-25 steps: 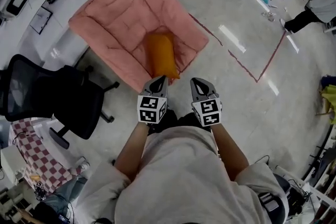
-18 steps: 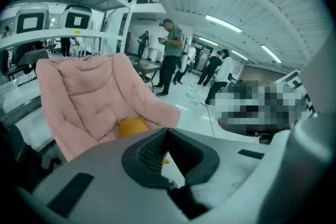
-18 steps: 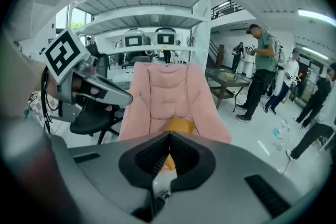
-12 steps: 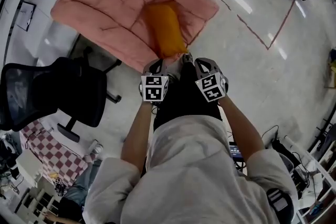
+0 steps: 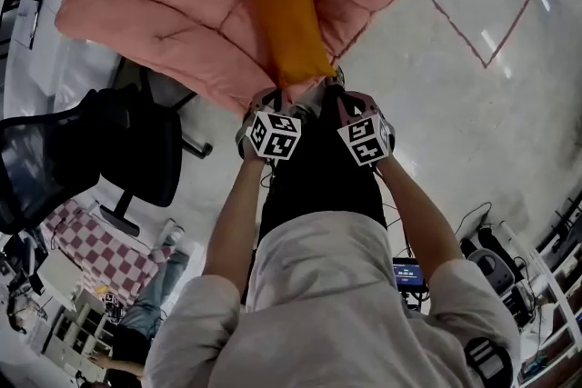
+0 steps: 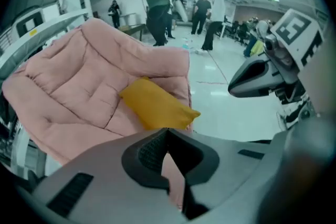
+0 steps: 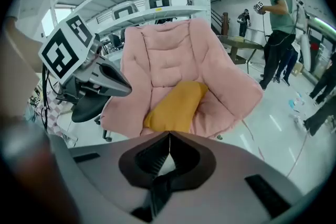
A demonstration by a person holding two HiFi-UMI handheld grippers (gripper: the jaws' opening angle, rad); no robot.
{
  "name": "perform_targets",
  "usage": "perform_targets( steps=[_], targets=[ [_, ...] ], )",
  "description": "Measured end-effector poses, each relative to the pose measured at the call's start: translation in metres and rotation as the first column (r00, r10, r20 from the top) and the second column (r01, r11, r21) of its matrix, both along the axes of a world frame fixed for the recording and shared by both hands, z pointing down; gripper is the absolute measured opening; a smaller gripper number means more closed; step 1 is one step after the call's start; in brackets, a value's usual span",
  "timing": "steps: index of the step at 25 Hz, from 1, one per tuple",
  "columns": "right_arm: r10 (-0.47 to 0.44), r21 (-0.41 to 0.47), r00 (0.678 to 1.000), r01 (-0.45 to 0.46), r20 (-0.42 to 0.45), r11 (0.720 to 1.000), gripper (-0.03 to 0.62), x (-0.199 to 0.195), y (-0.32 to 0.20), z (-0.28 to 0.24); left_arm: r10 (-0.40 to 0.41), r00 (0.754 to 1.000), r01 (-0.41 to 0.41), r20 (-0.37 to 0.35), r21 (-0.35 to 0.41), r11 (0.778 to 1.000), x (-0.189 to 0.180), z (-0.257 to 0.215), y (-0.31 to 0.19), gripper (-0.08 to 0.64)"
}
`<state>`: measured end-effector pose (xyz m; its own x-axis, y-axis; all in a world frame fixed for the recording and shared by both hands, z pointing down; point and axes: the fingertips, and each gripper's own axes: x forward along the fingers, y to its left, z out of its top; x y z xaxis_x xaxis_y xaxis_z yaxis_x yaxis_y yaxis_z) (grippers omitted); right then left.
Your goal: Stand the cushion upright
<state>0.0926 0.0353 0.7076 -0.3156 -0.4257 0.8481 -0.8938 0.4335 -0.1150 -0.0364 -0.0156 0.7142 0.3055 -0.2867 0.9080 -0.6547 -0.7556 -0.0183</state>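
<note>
Since a second ago you have brought both grippers down toward the pink quilted lounge chair (image 5: 173,4), and this chair now fills more of the head view than before.

Left of the pink chair, and partly under its edge in the head view, stands a black mesh office chair (image 5: 109,154). Below that one, further from the pink chair, lies a red and white checked cloth (image 5: 100,250).

In the seat of the pink chair lies the orange oblong fabric cushion (image 5: 289,27). It is flat, not upright. Its length runs from the backrest to the front edge of the seat, and its near end reaches that front edge.

Your left gripper (image 5: 275,97) is just before the front edge of the pink chair, close to the near end of the cushion. Its jaws are pressed together and hold nothing. Your right gripper (image 5: 339,95) is just beside it, at the same front edge, also with jaws fully together and empty. I cannot tell whether either tip touches the cushion.

Right of the pink chair, red tape lines (image 5: 464,32) cross the pale glossy floor (image 5: 455,132).
</note>
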Motion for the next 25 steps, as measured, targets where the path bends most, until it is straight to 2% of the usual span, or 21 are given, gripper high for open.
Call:
perform_targets(
  steps=[2,5,11,15,21,23,25],
  targets=[
    [0.007,0.003,1.000,-0.007,0.020,1.000,0.008,-0.002,-0.005,0.017,0.055,0.998,-0.054,0.043,-0.010,0.998,0.004,0.018,-0.001,0.013],
    [0.005,0.007,0.999,-0.005,0.051,1.000,0.008,-0.005,-0.010,0.040,0.082,0.995,-0.078,0.061,-0.066,0.995,0.008,0.042,0.002,0.013],
    [0.050,0.004,0.996,-0.050,0.079,0.999,0.008,0.007,-0.016,0.066,0.054,0.996,-0.045,0.074,-0.118,0.992,0.009,0.070,0.000,0.013],
    [0.088,0.008,0.991,-0.089,0.103,0.996,0.009,0.013,-0.019,0.076,0.061,0.991,-0.045,0.122,-0.129,0.991,0.006,0.086,0.002,0.014],
    [0.044,0.004,0.992,-0.045,0.121,0.999,0.009,0.006,-0.030,0.095,0.052,0.991,-0.027,0.126,-0.187,0.982,0.006,0.104,0.006,0.018],
    [0.044,-0.001,0.988,-0.044,0.149,0.999,0.014,0.003,-0.032,0.102,0.028,0.993,-0.004,0.112,-0.205,0.979,0.009,0.110,0.005,0.060],
    [0.034,0.004,0.985,-0.035,0.170,0.999,0.044,0.001,-0.036,0.109,0.018,0.991,0.013,0.129,-0.232,0.973,0.008,0.121,0.006,0.105]
  ],
)
